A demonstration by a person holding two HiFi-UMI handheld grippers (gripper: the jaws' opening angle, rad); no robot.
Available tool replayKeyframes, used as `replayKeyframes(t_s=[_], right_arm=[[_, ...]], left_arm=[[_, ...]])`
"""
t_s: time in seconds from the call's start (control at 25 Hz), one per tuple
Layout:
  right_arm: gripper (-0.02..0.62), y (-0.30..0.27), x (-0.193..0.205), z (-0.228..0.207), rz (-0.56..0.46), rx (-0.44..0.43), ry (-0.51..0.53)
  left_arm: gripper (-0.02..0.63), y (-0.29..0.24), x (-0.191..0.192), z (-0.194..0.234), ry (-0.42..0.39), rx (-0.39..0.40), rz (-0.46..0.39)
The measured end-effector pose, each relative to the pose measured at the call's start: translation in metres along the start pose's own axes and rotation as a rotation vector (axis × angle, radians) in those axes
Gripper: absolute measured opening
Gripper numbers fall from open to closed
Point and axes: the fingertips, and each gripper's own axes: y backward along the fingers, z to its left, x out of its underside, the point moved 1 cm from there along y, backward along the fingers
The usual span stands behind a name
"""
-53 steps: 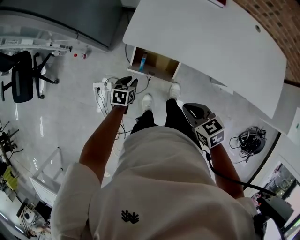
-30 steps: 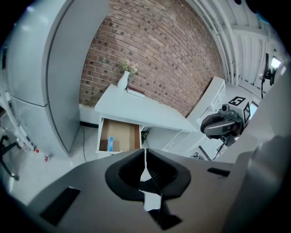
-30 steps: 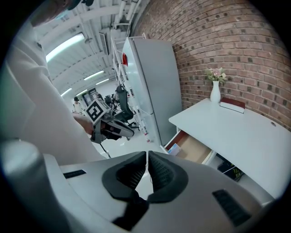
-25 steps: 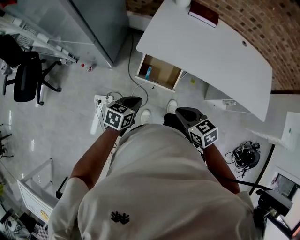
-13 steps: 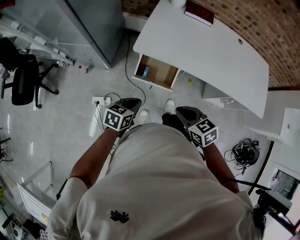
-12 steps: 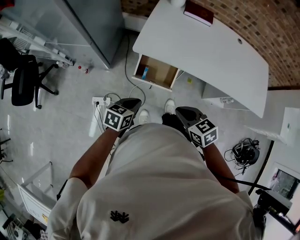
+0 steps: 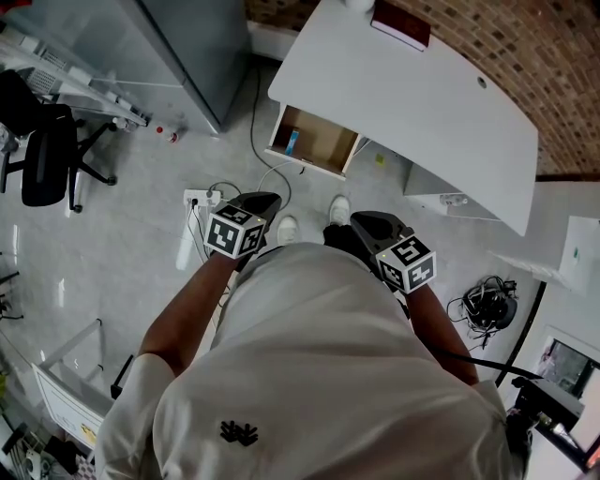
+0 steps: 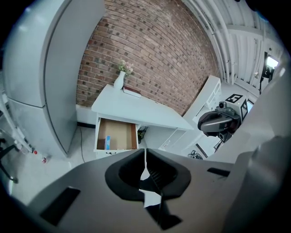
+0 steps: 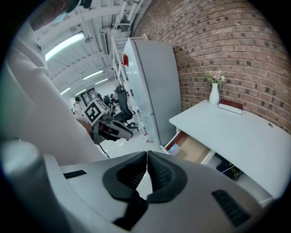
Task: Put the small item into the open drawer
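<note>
Both tools are empty. The left gripper point(image 7: 263, 200) has its jaws pressed together on nothing, and the right gripper point(image 7: 357, 219) is closed the same way, pad against pad.

The small blue item point(image 7: 292, 141) lies inside the open drawer point(image 7: 323, 150), at the drawer's left end. Its long axis seems to run front to back. By the look of it, the placing is done rather than pending.

In the head view the drawer sits at upper centre, under the edge of the white desk point(image 7: 412, 94). Both grippers are held near the person's body at mid-frame, well apart from it. The left gripper is almost straight below the drawer and is the nearer one; the right is off to the lower right.

Between grippers and drawer there is only floor — a power strip point(image 7: 199, 198) with trailing cable at the left, and the person's shoes point(image 7: 287, 228). Nothing raised blocks a reach. A grey cabinet point(image 7: 187, 47) stands at upper left, and a red book point(image 7: 401, 24) lies at the desk's far end.
</note>
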Motion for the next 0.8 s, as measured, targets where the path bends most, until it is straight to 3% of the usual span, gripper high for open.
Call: replayKeyframes(t_s=[0.8], right_arm=[[0.029,0.003,-0.001,-0.002,0.014,-0.005,-0.004]], left_arm=[[0.031,-0.002,0.002,-0.002,0.016,-0.004,0.006]])
